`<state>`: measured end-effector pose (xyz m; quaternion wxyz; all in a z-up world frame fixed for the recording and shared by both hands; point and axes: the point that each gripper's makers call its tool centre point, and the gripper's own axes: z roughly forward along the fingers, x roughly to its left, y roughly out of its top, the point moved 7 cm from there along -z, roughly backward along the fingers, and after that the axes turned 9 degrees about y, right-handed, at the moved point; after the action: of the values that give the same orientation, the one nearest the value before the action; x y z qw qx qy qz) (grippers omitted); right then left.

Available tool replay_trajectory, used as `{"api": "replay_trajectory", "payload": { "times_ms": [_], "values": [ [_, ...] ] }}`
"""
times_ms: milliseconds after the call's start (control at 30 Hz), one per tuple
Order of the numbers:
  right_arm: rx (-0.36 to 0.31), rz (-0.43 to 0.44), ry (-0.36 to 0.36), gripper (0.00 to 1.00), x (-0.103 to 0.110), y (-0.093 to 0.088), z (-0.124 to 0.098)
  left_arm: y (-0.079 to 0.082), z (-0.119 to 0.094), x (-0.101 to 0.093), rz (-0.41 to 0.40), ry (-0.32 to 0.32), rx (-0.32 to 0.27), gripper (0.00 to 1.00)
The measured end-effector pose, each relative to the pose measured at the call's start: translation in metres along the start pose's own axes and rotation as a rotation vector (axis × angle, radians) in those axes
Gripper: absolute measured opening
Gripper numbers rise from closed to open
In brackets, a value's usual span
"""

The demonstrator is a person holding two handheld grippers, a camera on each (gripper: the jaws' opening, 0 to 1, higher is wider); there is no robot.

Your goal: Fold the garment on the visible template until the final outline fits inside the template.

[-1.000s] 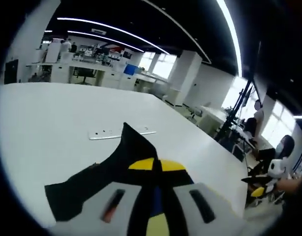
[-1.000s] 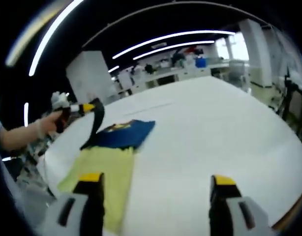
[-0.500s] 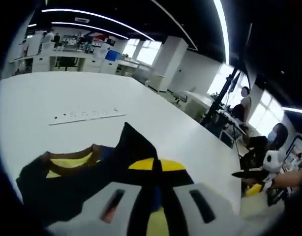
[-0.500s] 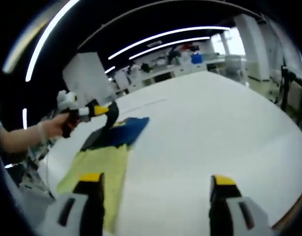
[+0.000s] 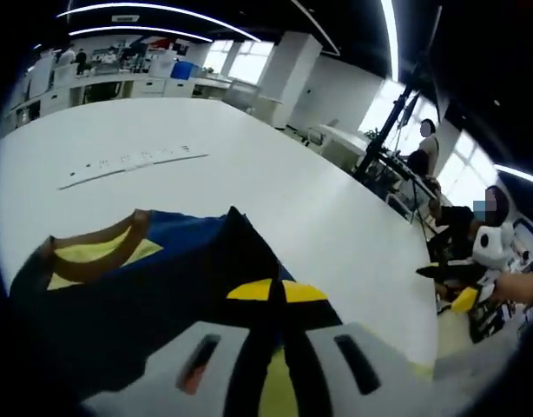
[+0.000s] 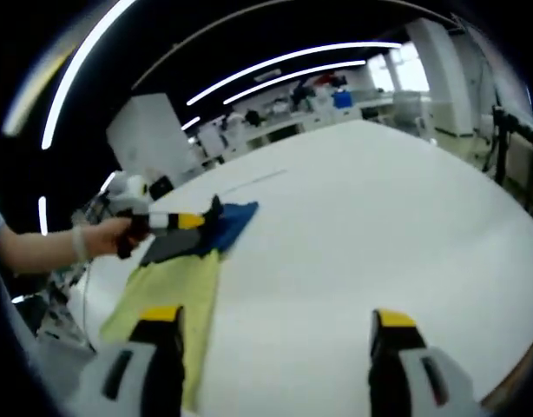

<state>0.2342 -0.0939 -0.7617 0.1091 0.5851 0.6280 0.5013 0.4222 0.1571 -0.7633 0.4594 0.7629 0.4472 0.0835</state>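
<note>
The left gripper pinches a fold of the dark blue garment between closed jaws. The right gripper view shows the garment lying beside the yellow template on the white table, and the right gripper wide open, empty.

I see a smooth matt white counter, a soft matt cloth garment in navy, a matt yellow sheet-like template, and my right hand-held gripper of dull grey plastic.
</note>
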Motion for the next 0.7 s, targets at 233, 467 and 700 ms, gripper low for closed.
{"api": "replay_trajectory", "payload": {
  "times_ms": [233,467,700],
  "values": [
    [-0.011,-0.014,0.009,0.89,0.002,0.006,0.010,-0.004,0.008,0.000,0.056,-0.033,0.008,0.07],
    [-0.006,-0.034,0.023,0.89,0.010,0.008,0.021,0.002,-0.011,0.007,0.131,-0.039,-0.047,0.34],
    [0.001,-0.062,0.064,0.89,0.023,0.015,0.037,0.011,-0.054,0.055,0.195,0.031,-0.066,0.44]
  ]
}}
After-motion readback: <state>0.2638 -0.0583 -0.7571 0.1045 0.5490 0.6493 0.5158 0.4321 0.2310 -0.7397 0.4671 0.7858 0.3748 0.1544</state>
